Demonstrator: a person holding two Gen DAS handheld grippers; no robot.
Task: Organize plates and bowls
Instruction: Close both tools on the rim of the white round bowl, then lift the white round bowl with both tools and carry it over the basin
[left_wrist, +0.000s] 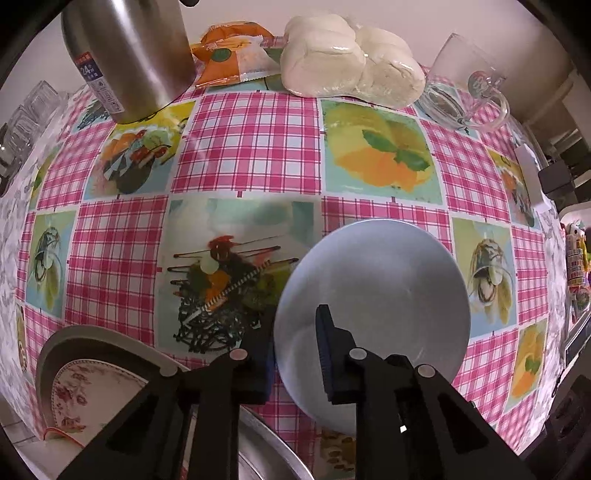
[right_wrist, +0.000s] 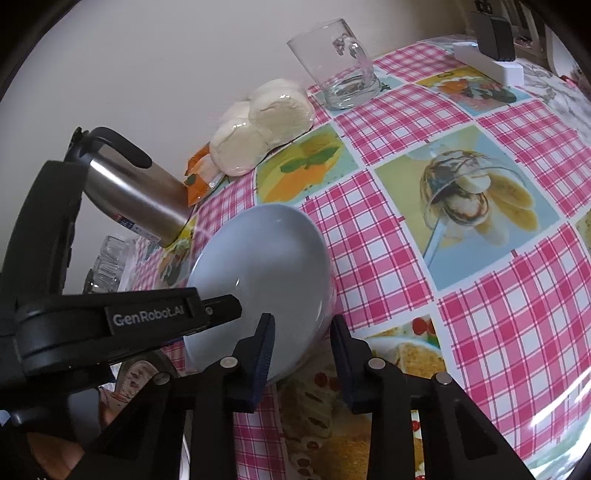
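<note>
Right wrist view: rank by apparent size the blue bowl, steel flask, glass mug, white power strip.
1. blue bowl, though it sits nearest the camera
2. steel flask
3. glass mug
4. white power strip, farthest back, so its true size is unsure

You are looking at one pale blue bowl (left_wrist: 376, 295) on the table. You are seeing one floral plate (left_wrist: 88, 398) at the lower left, sitting inside one metal basin (left_wrist: 266, 454). One steel flask (left_wrist: 129, 55) is standing at the back, next to one orange packet (left_wrist: 229, 51). One bag of white buns (left_wrist: 351, 59) is lying there, and one glass mug (right_wrist: 336, 62). Two grippers are showing, the left gripper (left_wrist: 295, 350) and the right gripper (right_wrist: 303, 354).
</note>
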